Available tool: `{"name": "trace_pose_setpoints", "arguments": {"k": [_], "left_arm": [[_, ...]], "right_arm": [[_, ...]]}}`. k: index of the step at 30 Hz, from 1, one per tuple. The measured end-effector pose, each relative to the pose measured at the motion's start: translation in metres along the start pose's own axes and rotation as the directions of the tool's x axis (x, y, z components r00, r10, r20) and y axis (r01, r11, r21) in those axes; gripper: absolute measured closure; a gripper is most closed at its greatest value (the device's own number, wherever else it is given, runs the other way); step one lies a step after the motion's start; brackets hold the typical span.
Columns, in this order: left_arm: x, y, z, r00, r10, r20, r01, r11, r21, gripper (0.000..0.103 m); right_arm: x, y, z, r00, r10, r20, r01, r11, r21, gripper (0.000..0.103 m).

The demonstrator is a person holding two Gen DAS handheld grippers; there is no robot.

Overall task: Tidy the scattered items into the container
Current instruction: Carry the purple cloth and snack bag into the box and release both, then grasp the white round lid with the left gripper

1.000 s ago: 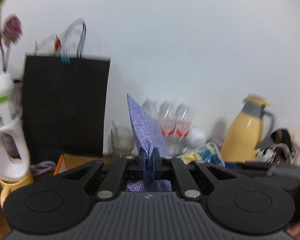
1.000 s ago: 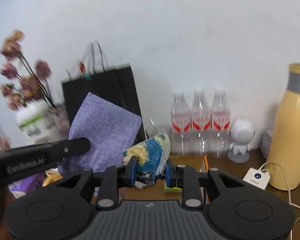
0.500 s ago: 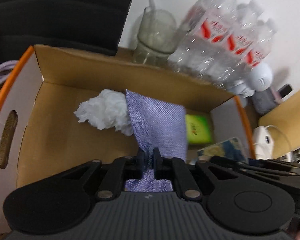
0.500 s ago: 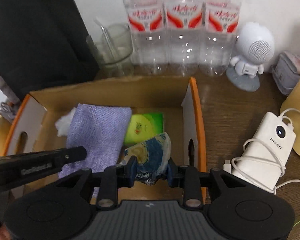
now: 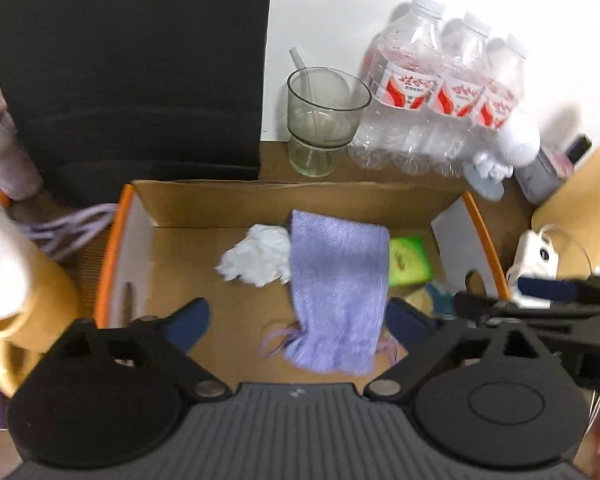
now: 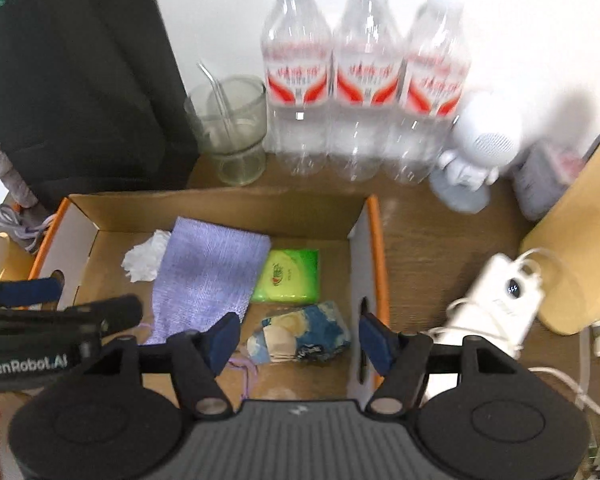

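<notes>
An open cardboard box (image 5: 284,202) (image 6: 216,208) with orange rims lies below both grippers. Inside it are a purple cloth pouch (image 5: 336,292) (image 6: 208,276), a crumpled white tissue (image 5: 256,256) (image 6: 142,258), a green packet (image 5: 408,260) (image 6: 288,276) and a blue-and-yellow packet (image 6: 304,332). My left gripper (image 5: 296,322) hovers over the box, its jaws opening wide; the pouch lies loose between them, free of the pads. My right gripper (image 6: 298,336) is over the box's right part, jaws opening, with the blue-and-yellow packet between the fingers and clear of them.
Behind the box stand a glass cup (image 5: 324,120) (image 6: 232,128), three water bottles (image 5: 440,100) (image 6: 364,80), a white figurine speaker (image 6: 476,160) and a black bag (image 5: 124,68). A white power bank (image 6: 496,300) with cable and a yellow jug (image 6: 580,240) lie right.
Both grippers tilted down from facing the wall to over the box. The left jaws let go of the purple pouch, the right jaws let go of the blue-and-yellow packet; both now lie in the box.
</notes>
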State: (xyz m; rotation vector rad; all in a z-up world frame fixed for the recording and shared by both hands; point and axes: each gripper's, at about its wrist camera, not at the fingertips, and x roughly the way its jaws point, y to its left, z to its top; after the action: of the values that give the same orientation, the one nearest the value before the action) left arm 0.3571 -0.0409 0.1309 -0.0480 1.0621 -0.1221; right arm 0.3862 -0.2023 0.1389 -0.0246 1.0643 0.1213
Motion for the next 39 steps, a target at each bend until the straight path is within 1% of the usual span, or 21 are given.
{"name": "trace_pose_setpoints", "arguments": {"k": [2,4,8,10,12,13,15,16,18,19,20,23,24,25,29,31,32,35,36,39], "left_arm": [[-0.017,-0.002,-0.002,0.999,0.039,0.013,-0.04,0.999,0.011,0.003],[-0.038,-0.001,-0.008,0.997,0.061,0.047,-0.061,0.998,0.007,0.0],[-0.066,0.006,-0.031,0.992,0.063,0.108,-0.06,0.998,-0.029,0.0],[-0.074,0.01,-0.044,0.989,0.075,0.128,-0.07,0.996,-0.05,0.0],[-0.088,0.012,-0.061,0.982,0.078,0.17,-0.069,0.996,-0.057,0.0],[-0.097,0.014,-0.071,0.975,0.068,0.21,-0.057,0.997,-0.058,0.0],[-0.111,0.015,-0.095,0.956,0.061,0.287,-0.046,0.997,-0.059,0.0],[-0.116,0.015,-0.108,0.943,0.069,0.327,-0.051,0.997,-0.063,0.0],[-0.121,0.016,-0.128,0.923,0.089,0.373,-0.073,0.996,-0.056,0.0],[-0.121,0.016,-0.136,0.916,0.094,0.391,-0.078,0.995,-0.056,0.0],[-0.122,0.017,-0.143,0.912,0.1,0.399,-0.083,0.995,-0.059,0.0],[-0.123,0.017,-0.168,0.884,0.132,0.448,-0.108,0.991,-0.077,0.0],[-0.123,0.017,-0.176,0.875,0.136,0.464,-0.113,0.991,-0.076,0.0],[-0.123,0.016,-0.184,0.87,0.136,0.474,-0.118,0.991,-0.068,0.0],[-0.121,0.016,-0.221,0.857,0.117,0.501,-0.108,0.993,-0.048,0.0],[-0.121,0.018,-0.245,0.845,0.106,0.524,-0.102,0.994,-0.037,0.0],[-0.121,0.02,-0.259,0.837,0.105,0.537,-0.106,0.994,-0.03,0.0],[-0.121,0.027,-0.299,0.824,0.129,0.551,-0.129,0.991,-0.039,0.0],[-0.12,0.03,-0.312,0.827,0.13,0.547,-0.13,0.991,-0.038,0.0],[-0.119,0.038,-0.346,0.847,0.109,0.521,-0.113,0.993,-0.024,0.0]], "right_arm": [[-0.017,0.003,-0.002,1.0,-0.01,0.02,0.01,1.0,-0.012,0.029],[-0.036,0.005,-0.006,0.999,-0.011,0.042,0.011,1.0,-0.01,0.028],[-0.067,0.009,-0.021,0.996,0.007,0.09,-0.006,1.0,-0.005,0.023],[-0.078,0.014,-0.032,0.995,0.012,0.1,-0.01,1.0,-0.021,0.023],[-0.086,0.019,-0.043,0.993,0.025,0.112,-0.022,0.999,-0.026,0.023],[-0.092,0.021,-0.049,0.991,0.034,0.128,-0.032,0.999,-0.022,0.023],[-0.106,0.022,-0.067,0.977,0.064,0.204,-0.064,0.998,-0.005,0.021],[-0.113,0.023,-0.079,0.964,0.089,0.252,-0.092,0.996,0.0,0.021],[-0.121,0.027,-0.108,0.929,0.126,0.348,-0.135,0.991,0.0,0.02],[-0.122,0.028,-0.119,0.918,0.136,0.372,-0.143,0.99,-0.009,0.02],[-0.122,0.031,-0.13,0.911,0.141,0.388,-0.145,0.989,-0.018,0.02],[-0.121,0.035,-0.153,0.894,0.14,0.425,-0.138,0.99,-0.036,0.02],[-0.121,0.035,-0.16,0.885,0.133,0.445,-0.131,0.991,-0.035,0.02],[-0.121,0.034,-0.166,0.878,0.128,0.461,-0.126,0.991,-0.034,0.02],[-0.122,0.032,-0.199,0.855,0.111,0.506,-0.105,0.994,-0.04,0.02],[-0.123,0.03,-0.222,0.842,0.104,0.529,-0.099,0.994,-0.039,0.02],[-0.122,0.029,-0.235,0.839,0.108,0.533,-0.104,0.994,-0.038,0.02],[-0.119,0.028,-0.272,0.832,0.124,0.54,-0.118,0.992,-0.045,0.02],[-0.119,0.029,-0.286,0.83,0.128,0.544,-0.115,0.992,-0.059,0.02],[-0.122,0.034,-0.324,0.825,0.144,0.546,-0.126,0.99,-0.071,0.02]]}}
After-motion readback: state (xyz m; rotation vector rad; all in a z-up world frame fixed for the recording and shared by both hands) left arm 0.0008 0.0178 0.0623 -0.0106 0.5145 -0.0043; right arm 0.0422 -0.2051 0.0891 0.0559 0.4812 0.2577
